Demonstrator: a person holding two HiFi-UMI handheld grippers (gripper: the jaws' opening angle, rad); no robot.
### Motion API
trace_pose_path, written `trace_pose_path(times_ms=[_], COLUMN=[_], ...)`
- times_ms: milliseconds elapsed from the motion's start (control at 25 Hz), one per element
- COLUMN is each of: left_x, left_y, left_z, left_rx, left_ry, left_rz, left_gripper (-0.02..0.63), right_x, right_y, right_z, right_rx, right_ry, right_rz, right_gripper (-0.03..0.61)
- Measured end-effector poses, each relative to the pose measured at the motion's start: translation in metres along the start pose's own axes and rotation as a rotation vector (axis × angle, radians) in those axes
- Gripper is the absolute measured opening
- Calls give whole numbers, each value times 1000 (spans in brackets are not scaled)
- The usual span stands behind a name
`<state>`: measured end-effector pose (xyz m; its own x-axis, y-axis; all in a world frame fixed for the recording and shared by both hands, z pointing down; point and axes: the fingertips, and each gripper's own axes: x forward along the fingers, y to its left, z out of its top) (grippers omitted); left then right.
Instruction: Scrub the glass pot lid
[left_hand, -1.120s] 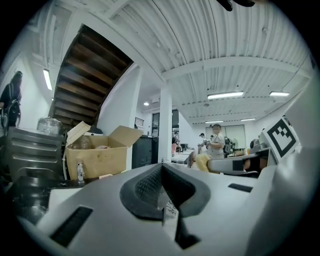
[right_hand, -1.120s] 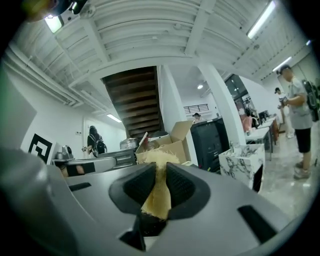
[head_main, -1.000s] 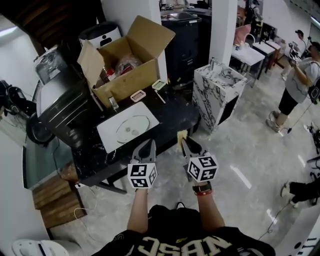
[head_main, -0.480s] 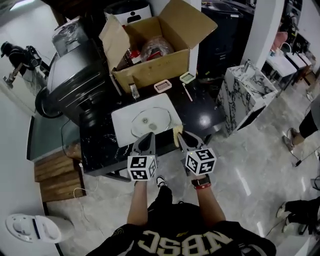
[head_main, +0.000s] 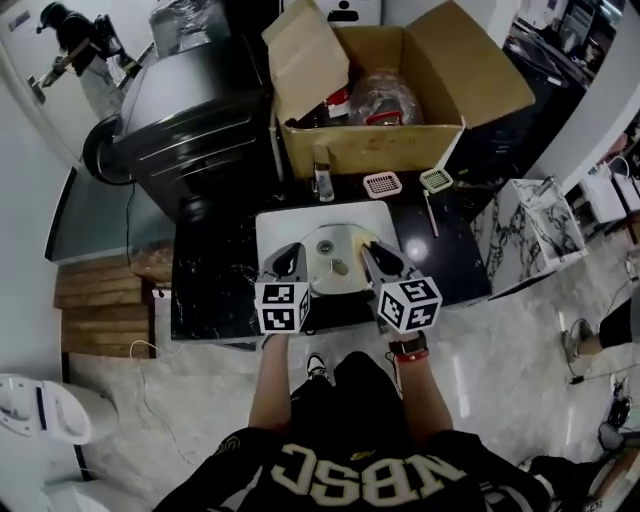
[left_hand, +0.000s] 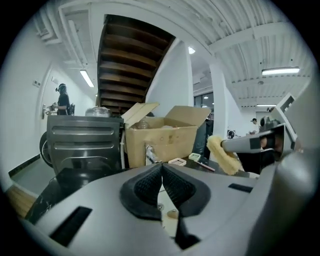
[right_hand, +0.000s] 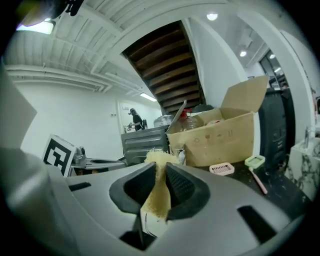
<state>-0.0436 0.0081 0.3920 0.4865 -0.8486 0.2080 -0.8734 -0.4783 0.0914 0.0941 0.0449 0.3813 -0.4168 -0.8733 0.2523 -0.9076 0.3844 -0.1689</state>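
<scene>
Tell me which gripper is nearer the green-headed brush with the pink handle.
Right. The right gripper, clamping a yellow sponge, has the green-headed brush beyond it to its right; the left gripper sits farther left, across the round glass pot lid.

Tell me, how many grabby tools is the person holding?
2. The left tool, shut and empty, is left of the lid. The right tool, shut on a yellow sponge, is right of it. None seem hidden.

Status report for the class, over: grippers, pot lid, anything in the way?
Left gripper shut, empty. Right gripper shut on sponge. Lid on white board, ahead. No obstruction seen.
</scene>
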Motion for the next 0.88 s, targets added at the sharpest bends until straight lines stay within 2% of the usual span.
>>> trace_pose_path(times_ms=[200, 440, 560, 880], left_x=[15, 42, 60, 106], left_y=[37, 58, 74, 86], left_z=[-29, -76, -98, -149], left_rx=[-44, -93, -127, -221], left_ry=[87, 222, 277, 465], left_rz=[21, 19, 46, 41], left_gripper=[15, 29, 35, 112], right_x=[48, 102, 125, 171], right_y=[15, 7, 3, -7], right_z=[-16, -43, -53, -72], right_rx=[-13, 0, -24, -19], right_ry=[67, 156, 207, 312], right_rz=[76, 147, 187, 280], right_gripper=[72, 72, 74, 74])
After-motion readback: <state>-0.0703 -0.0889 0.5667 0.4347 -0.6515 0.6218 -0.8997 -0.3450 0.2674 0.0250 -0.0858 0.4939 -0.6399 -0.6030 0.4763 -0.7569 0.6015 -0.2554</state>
